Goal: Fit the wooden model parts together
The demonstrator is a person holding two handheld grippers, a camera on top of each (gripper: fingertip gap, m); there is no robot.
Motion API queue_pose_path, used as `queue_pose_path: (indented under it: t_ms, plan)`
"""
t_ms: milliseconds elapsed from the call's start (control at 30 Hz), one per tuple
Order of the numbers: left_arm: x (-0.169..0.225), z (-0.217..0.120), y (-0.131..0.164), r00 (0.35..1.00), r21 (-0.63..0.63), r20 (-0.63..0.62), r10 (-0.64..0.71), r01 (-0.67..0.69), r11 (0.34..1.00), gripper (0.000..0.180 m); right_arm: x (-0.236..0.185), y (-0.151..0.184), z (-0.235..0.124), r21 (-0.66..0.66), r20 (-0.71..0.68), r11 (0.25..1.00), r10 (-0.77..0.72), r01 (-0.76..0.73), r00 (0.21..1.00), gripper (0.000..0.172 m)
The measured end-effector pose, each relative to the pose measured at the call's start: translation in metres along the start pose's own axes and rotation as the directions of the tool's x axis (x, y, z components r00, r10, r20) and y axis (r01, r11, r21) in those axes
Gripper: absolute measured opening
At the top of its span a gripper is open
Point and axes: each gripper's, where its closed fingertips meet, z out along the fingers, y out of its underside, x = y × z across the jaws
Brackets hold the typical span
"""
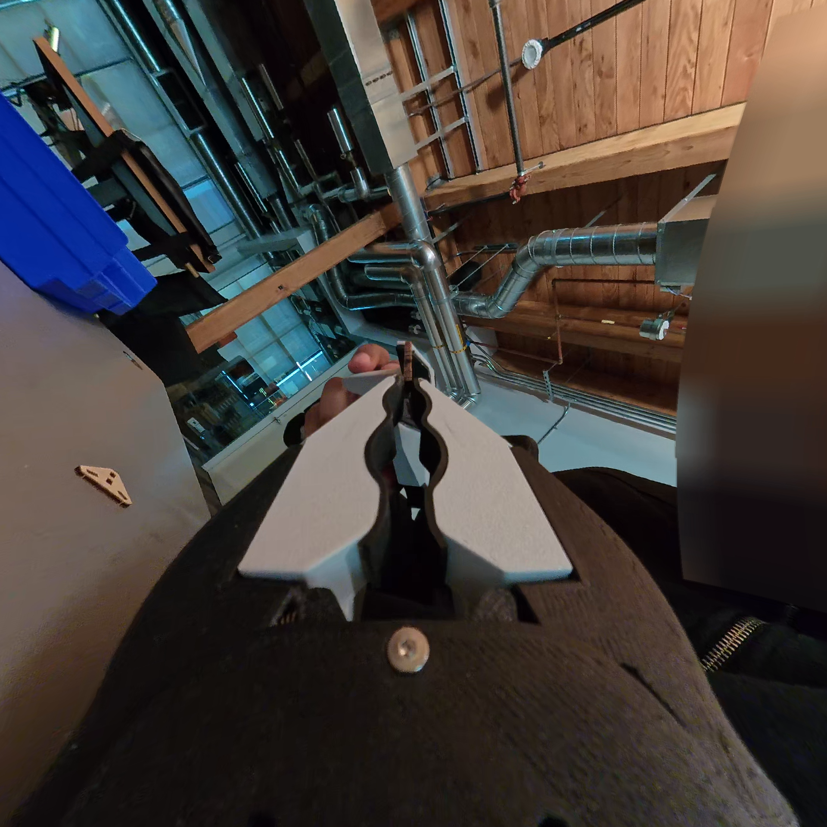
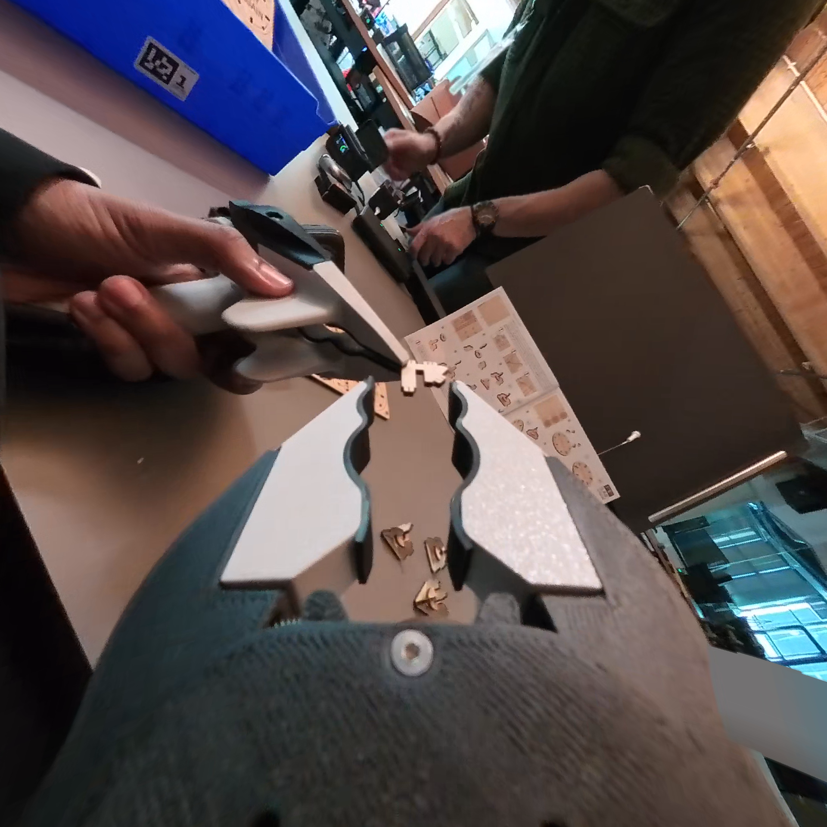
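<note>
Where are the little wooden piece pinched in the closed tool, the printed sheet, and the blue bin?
Small wooden piece (image 2: 414, 373), right wrist view: on its pale notched face, beyond the left gripper's tips.
Printed sheet (image 2: 528, 385), right wrist view: on its upper half.
Blue bin (image 2: 215, 67), right wrist view: on its side wall.

Your left gripper (image 1: 405, 380) and right gripper (image 2: 411, 394): pale grey fingers, dark wavy pads, textured dark bodies (one silver screw each); dark sleeve (image 2: 40, 170).
</note>
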Motion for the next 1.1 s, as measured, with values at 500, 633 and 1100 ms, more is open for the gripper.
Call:
queue_pose_path:
  t_ms: [500, 633, 1100]
  plan:
    - [-0.0032, 0.0014, 0.0026, 1.0, -0.02, 0.003, -0.028, 0.028, 0.999, 0.002, 0.0037, -0.0004, -0.0022, 0.008, 0.089, 0.999, -0.043, 0.043, 0.995, 0.018]
    - [-0.0048, 0.0014, 0.0031, 0.999, -0.024, 0.011, -0.04, 0.04, 0.999, 0.002, 0.0036, 0.0007, -0.0019, -0.002, 0.091, 0.992, -0.123, 0.123, 0.988, 0.018]
    - [-0.0049, 0.0021, 0.0046, 0.999, -0.035, 0.009, -0.047, 0.047, 0.998, 0.001, 0.0024, 0.0012, -0.0008, -0.002, 0.195, 0.998, -0.054, 0.056, 0.979, 0.018]
